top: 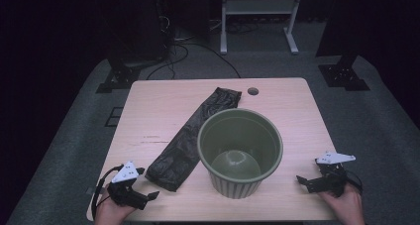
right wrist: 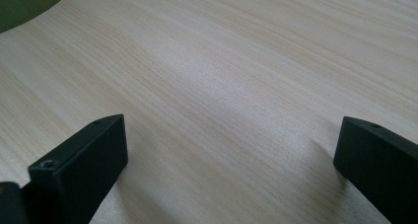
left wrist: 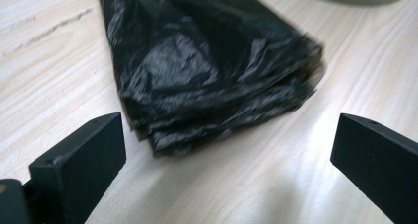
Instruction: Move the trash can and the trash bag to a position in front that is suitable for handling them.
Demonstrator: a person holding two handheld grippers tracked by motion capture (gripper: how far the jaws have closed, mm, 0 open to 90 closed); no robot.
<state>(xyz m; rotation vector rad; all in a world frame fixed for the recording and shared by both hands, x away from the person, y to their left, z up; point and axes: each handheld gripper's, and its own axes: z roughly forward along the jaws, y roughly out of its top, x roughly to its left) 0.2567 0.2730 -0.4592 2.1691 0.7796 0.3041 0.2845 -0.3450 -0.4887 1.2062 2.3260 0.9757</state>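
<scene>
Left tongs [left wrist: 226, 150] are wide apart, pointing at the folded black bag [left wrist: 207, 66], ready to grab it. Right tongs [top: 317, 179] wait released at four o'clock of the green bin [top: 240, 150].

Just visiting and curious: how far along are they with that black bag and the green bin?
Barely begun. The folded black bag lies flat on the table beside the green bin, which has no liner. The left gripper is open and faces the bag's end; the right gripper is open over bare wood. Grasping, unfolding and lining remain.

Dark room, grey carpet floor [top: 376, 116], white stand [top: 257, 9], cables [top: 198, 51] behind wooden table [top: 287, 101].
</scene>
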